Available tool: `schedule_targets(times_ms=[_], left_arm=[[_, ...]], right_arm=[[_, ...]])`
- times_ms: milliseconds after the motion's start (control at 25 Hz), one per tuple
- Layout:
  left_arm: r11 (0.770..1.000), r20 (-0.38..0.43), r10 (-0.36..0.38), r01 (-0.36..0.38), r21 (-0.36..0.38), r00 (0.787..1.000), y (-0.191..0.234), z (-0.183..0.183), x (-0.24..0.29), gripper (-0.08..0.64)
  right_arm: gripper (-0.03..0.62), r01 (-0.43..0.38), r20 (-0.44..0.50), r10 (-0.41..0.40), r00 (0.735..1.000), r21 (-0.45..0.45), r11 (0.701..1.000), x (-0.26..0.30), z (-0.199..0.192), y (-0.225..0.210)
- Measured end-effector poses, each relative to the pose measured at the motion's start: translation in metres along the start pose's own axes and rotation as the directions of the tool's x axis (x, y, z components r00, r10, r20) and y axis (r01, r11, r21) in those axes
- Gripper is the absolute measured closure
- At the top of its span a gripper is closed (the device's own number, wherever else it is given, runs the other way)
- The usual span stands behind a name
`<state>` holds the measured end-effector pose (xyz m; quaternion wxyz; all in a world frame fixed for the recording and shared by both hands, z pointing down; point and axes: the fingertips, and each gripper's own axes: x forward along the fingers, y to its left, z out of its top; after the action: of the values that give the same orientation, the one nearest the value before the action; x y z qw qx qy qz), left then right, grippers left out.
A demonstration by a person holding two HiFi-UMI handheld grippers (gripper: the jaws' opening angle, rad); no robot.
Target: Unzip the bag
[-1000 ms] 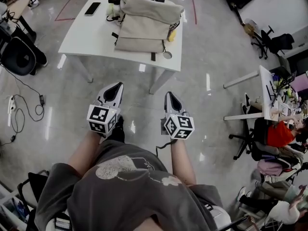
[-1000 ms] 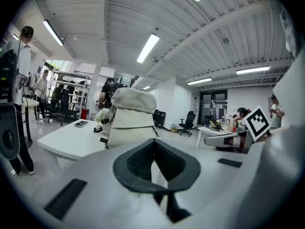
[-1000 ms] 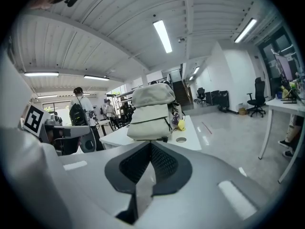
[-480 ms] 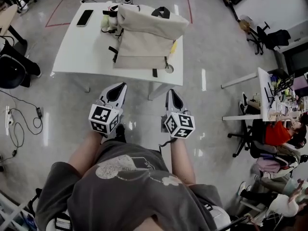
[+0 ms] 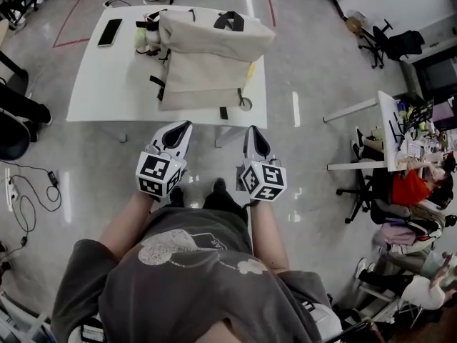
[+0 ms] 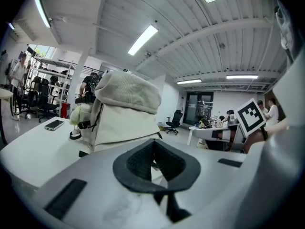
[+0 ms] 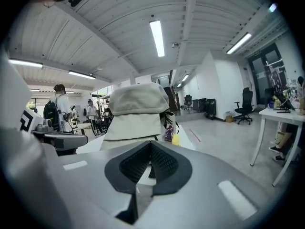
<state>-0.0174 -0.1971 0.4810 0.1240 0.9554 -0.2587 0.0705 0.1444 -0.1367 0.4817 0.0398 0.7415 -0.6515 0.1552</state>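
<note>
A beige backpack (image 5: 208,59) with black straps stands on the white table (image 5: 107,84); it also shows ahead in the left gripper view (image 6: 126,111) and the right gripper view (image 7: 138,113). My left gripper (image 5: 181,127) sits just short of the table's near edge, shut and empty. My right gripper (image 5: 253,132) is beside it, also shut with nothing between its jaws. Both point toward the bag without touching it. In the gripper views the black pads (image 6: 155,163) (image 7: 150,163) meet at the tips.
A black phone (image 5: 109,31) lies at the table's far left. A small soft toy (image 5: 146,36) rests by the bag's left side, a yellow item (image 5: 250,70) at its right. Another desk (image 5: 389,131) with seated people is at the right. Cables (image 5: 32,191) trail on the floor at left.
The table and bag have come closer in the head view. Both grippers now reach the table's near edge. Their jaws have stayed shut.
</note>
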Motion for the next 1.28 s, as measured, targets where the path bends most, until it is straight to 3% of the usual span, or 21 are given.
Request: schedule_targets(times_ms=[160, 360, 840, 920, 1280], left_arm=[[1.000, -0.004, 0.015, -0.015, -0.008, 1.000, 0.000, -0.003, 0.021, 0.554], [0.997, -0.015, 0.075, -0.075, 0.005, 0.997, -0.009, 0.001, 0.049, 0.554], [0.986, -0.073, 0.167, -0.169, -0.013, 0.983, -0.037, -0.012, 0.153, 0.551], [0.983, -0.099, 0.179, -0.182, -0.026, 0.979, -0.041, -0.019, 0.165, 0.490], [0.946, -0.176, 0.293, -0.311, -0.087, 0.940, -0.040, -0.044, 0.199, 0.437]], right_arm=[[0.592, -0.016, -0.006, 0.016, 1.000, 0.006, 1.000, 0.023, 0.001, -0.023], [0.592, -0.095, -0.032, 0.095, 0.995, -0.010, 0.995, 0.050, 0.010, -0.046], [0.592, -0.264, -0.089, 0.261, 0.961, -0.018, 0.964, 0.116, 0.019, -0.114], [0.592, -0.283, -0.099, 0.281, 0.955, -0.015, 0.959, 0.121, 0.018, -0.122], [0.592, -0.383, -0.146, 0.377, 0.915, -0.020, 0.923, 0.134, 0.011, -0.138]])
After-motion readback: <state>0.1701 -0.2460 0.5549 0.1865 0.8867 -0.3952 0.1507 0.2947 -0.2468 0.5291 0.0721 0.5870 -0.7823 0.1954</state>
